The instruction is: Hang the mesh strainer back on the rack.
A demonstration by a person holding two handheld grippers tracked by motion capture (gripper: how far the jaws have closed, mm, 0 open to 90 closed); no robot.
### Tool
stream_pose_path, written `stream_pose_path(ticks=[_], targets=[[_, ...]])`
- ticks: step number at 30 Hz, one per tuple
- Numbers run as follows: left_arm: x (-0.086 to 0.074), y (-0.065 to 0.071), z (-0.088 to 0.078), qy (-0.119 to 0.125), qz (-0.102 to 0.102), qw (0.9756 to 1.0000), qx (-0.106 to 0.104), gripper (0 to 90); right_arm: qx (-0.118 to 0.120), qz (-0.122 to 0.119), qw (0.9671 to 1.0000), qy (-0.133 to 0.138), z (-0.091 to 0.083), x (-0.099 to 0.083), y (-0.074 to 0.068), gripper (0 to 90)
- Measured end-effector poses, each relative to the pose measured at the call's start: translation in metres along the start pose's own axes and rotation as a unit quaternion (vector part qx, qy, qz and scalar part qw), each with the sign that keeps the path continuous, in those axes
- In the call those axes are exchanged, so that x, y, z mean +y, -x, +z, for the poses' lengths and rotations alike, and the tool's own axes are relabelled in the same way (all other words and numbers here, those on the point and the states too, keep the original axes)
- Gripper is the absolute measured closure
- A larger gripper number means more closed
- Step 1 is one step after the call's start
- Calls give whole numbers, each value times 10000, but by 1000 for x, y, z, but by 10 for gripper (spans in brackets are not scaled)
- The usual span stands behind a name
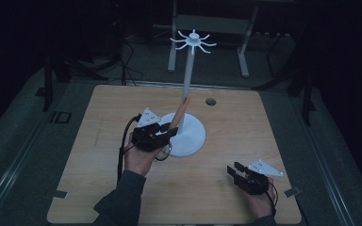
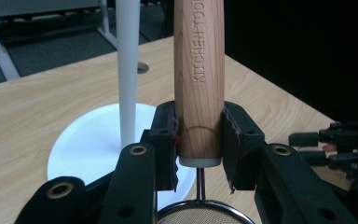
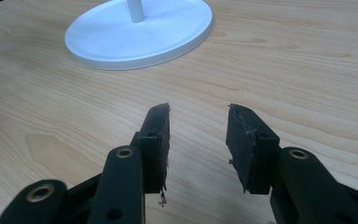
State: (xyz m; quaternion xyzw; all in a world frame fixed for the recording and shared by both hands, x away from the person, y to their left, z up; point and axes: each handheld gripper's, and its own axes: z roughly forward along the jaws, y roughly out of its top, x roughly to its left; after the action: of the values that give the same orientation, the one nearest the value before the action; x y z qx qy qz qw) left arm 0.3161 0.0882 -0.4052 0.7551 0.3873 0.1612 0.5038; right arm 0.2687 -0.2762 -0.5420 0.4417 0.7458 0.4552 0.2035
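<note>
Left gripper (image 1: 162, 134) clenched on a wooden handle (image 2: 199, 79), stamped "KITCHEN TOOL…" along its length. Jaws pinch it near the end that carries a metal stem; below that, in the left gripper view, the rim of a fine mesh bowl — so a strainer (image 2: 200, 215), held handle-up, bowl hanging under the gripper. In the high view the handle (image 1: 178, 113) leans up and to the right, close against the white pole (image 1: 187, 80) of the hanging stand; cannot tell whether they touch. Gripper sits over the near-left edge of the stand's round base (image 1: 193, 141).

Right gripper (image 1: 242, 173) released, jaws apart with nothing between them, resting low over the desk (image 1: 99, 141) at the near right, well apart from the stand. Its own view shows bare wood ahead and the base (image 3: 140, 32) farther off.

Step in hand, as I judge it: strainer lifted and brought to the stand, hanging not yet done. The hooks (image 1: 193, 41) spread at the pole's top, well above the handle's free end.

Next move calls for raising the left gripper along the pole until the handle's top reaches hook height, then steering its hanging hole or loop onto one prong. That end is out of frame in the left gripper view and too small in the high view, so whether a hole exists I cannot tell. Grip is low on the handle; top may sway.
</note>
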Motion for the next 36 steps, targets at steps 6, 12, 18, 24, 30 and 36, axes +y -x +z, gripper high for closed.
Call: stream_pose_path(ticks=[6, 12, 18, 24, 30, 36], targets=[[5, 0, -4, 123, -42, 9999, -6, 688, -25, -37, 10000, -2, 0, 0, -1, 585], [8, 1, -5, 139, 17, 9999, -14, 688, -96, -16, 9999, 33, -1, 0, 0, 585], [13, 2, -7, 219, -8, 9998, -33, 688, -133, -30, 9999, 63, -2, 1, 0, 584], [18, 3, -9, 293, -22, 9996, -44, 688, -158, -46, 9998, 59, -2, 1, -1, 568], [23, 5, -12, 357, 17, 9994, -46, 687, -96, -93, 9999, 33, -1, 0, -2, 567], [26, 5, -14, 423, 5, 9991, -49, 688, -97, -120, 9999, 15, -1, 0, -3, 562]])
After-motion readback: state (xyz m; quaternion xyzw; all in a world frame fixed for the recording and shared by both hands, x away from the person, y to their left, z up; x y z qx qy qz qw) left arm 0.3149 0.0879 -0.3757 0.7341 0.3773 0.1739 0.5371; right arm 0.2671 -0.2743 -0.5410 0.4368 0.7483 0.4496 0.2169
